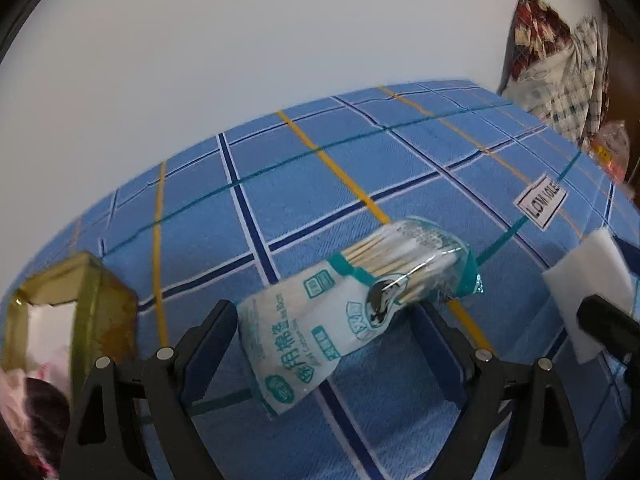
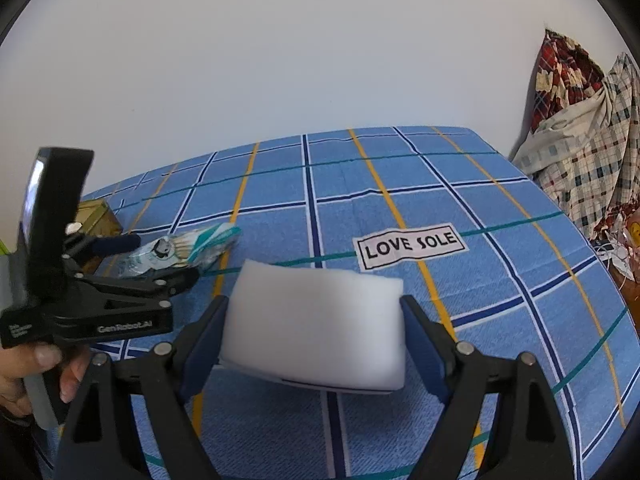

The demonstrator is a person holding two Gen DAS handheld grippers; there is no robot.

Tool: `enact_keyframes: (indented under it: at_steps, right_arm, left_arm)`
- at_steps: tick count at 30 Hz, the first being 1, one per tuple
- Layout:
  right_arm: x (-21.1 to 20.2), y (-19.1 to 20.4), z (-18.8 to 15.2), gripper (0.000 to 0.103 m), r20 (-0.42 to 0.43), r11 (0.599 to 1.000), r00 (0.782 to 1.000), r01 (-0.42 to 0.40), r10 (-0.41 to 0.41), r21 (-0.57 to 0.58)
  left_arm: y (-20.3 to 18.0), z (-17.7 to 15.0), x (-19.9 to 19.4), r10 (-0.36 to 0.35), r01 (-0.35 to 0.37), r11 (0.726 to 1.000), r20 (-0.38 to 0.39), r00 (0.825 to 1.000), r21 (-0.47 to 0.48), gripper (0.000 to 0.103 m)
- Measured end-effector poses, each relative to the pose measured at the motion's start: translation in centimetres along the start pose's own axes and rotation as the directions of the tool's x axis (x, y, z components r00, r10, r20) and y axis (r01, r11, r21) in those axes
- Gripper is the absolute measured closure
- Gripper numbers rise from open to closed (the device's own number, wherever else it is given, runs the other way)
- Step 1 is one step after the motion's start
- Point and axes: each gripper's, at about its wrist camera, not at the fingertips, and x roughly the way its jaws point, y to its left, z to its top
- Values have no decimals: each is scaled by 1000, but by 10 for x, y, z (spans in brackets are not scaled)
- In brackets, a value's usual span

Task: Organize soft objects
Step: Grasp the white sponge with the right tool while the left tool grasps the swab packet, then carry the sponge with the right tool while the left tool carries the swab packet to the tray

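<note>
Blue checked cloth (image 2: 500, 280) with yellow and navy lines covers the surface; a "LOVE SOLE" label (image 2: 411, 245) is sewn on it. Heaped patterned fabrics (image 2: 580, 152) sit past the cloth's edge, right of the label. Gold box (image 1: 76, 292) stands open far left of the label, white and pink stuff inside. White foam block (image 2: 316, 326) lies just in front of the label, between the right gripper (image 2: 314, 334) fingers, which are spread wide, pads at the block's ends; contact unclear. Cotton swab pack (image 1: 356, 292), teal-white plastic, lies left of the label, tilted, one end between the left gripper (image 1: 324, 332) fingers, also spread apart, not pinching it. Bare hand (image 2: 36, 368) holds the left gripper's handle.
</note>
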Motion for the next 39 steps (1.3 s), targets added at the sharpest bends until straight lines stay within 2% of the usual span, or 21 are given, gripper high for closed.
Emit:
enact_keyframes:
  at_steps: [5,7,10,12,15,17,21,26,31,37,39]
  right_arm:
    - [-1,0,0,18,1,1000,1000,2,-2,-3]
    - [-2,-1,-1,18,5,1000,1000,6,-6,-2]
    - [-1,0,-1,18,3,1000,1000,12,-12,-10]
    - [-1,0,-1,18,5,1000,1000,17,-17,-13]
    - [-2,0,-1,18,6,1000,1000,19,-19,-12]
    - [-3,0,-1,18,9,1000,1000,19,-19,-9]
    - [-4,0,-1,18,21,1000,1000,20,-20,-11]
    - [-16,4,-3,18,82,999,996,31,-28,-33]
    - [-29,13,-5,18,156,997,988,32,-22,-63]
    - [-35,21,-6,18,195,997,981,28,-14,-71]
    - [-38,20,-7,18,212,998,977,11,1,-59]
  left_arm:
    - [-6,-3,-9,-6,5,1000,33,999,20,41]
    - [-6,-3,-12,-30,29,999,43,999,16,43]
    - [-11,-1,-16,-9,7,999,58,998,39,48]
    - [-13,-2,-17,-21,18,999,56,998,51,53]
    - [-21,-5,-18,-17,11,996,65,998,84,63]
    - [-25,-8,-20,-18,11,994,68,998,106,74]
    - [-29,-15,-28,-22,11,993,90,996,117,84]
    - [-22,-28,-47,-22,9,996,147,989,92,91]
    - [-16,-40,-66,7,-22,997,208,978,70,93]
    - [-3,-56,-86,17,-23,1000,269,963,16,93]
    - [-1,-62,-93,45,-46,999,292,955,-1,93]
